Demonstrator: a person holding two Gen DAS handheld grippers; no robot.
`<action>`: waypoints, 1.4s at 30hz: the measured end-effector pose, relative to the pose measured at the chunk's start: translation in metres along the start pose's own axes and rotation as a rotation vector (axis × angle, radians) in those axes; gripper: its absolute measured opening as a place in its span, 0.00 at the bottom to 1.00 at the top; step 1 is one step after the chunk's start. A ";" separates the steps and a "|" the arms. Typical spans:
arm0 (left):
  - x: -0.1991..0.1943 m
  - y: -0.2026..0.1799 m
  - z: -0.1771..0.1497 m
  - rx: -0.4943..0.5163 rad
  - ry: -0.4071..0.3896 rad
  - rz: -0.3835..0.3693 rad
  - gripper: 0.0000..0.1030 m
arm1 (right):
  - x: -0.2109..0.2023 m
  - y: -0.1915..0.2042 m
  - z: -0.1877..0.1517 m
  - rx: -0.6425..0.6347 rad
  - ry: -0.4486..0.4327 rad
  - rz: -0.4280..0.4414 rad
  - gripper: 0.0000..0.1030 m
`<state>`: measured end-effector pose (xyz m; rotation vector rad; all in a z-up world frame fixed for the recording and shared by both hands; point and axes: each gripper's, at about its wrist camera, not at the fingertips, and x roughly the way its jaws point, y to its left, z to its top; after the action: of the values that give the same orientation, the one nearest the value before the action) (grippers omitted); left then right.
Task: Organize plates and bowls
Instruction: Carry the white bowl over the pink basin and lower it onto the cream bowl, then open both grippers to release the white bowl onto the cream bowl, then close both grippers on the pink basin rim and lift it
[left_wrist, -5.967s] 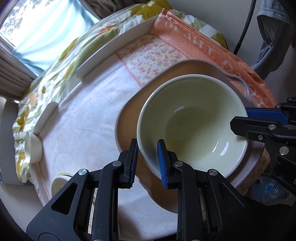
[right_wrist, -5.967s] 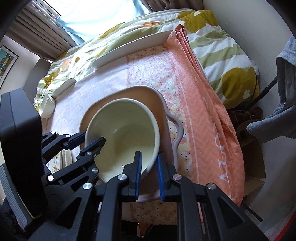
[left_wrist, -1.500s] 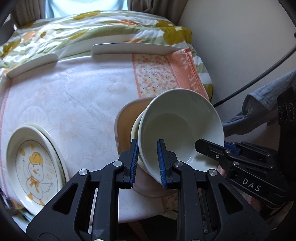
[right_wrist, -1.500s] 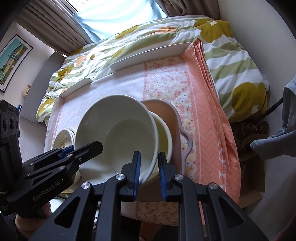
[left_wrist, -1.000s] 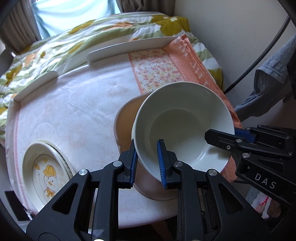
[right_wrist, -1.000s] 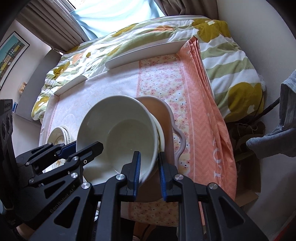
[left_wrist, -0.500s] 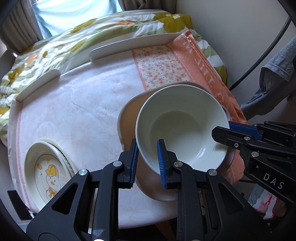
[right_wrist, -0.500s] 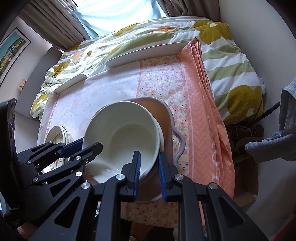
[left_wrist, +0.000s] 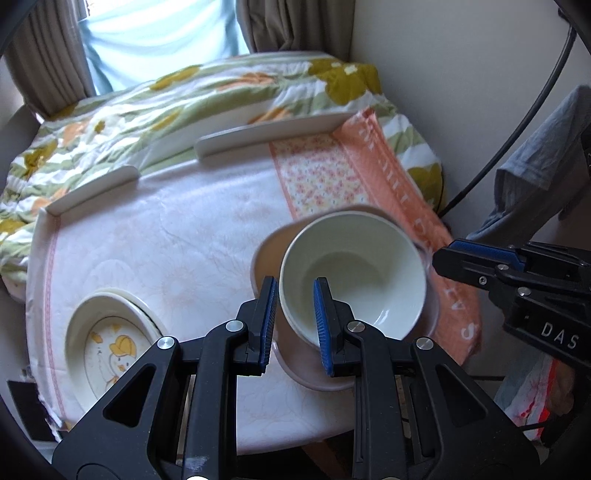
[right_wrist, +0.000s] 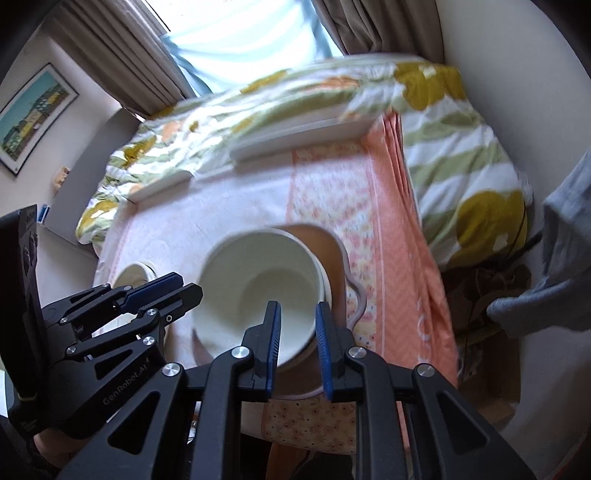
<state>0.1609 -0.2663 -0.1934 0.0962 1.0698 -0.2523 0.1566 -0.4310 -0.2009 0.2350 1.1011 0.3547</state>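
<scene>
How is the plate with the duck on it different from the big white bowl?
The duck plate is flat and shallow; the white bowl is deep with tall sides. The duck plate has a yellow cartoon picture inside; the white bowl is plain. The duck plate lies on the tablecloth by itself, stacked on another plate; the white bowl sits over the pink dish, with both grippers near its rim. Both are round and pale.

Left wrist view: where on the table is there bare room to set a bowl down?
Bare cloth lies between the duck plate stack and the tan dish, and beyond both up to the white rails. The near right is crowded by the stacked bowls and both grippers.
</scene>
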 end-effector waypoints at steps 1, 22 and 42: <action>-0.007 0.002 0.000 -0.012 -0.017 -0.006 0.18 | -0.009 0.002 0.002 -0.016 -0.020 0.002 0.17; -0.047 0.066 -0.044 -0.073 -0.027 -0.070 1.00 | -0.047 0.010 -0.032 -0.190 -0.041 -0.266 0.94; 0.075 0.030 -0.037 0.067 0.292 -0.069 0.71 | 0.073 -0.020 -0.019 -0.199 0.301 -0.278 0.60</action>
<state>0.1710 -0.2417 -0.2785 0.1601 1.3568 -0.3434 0.1720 -0.4210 -0.2767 -0.1531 1.3647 0.2528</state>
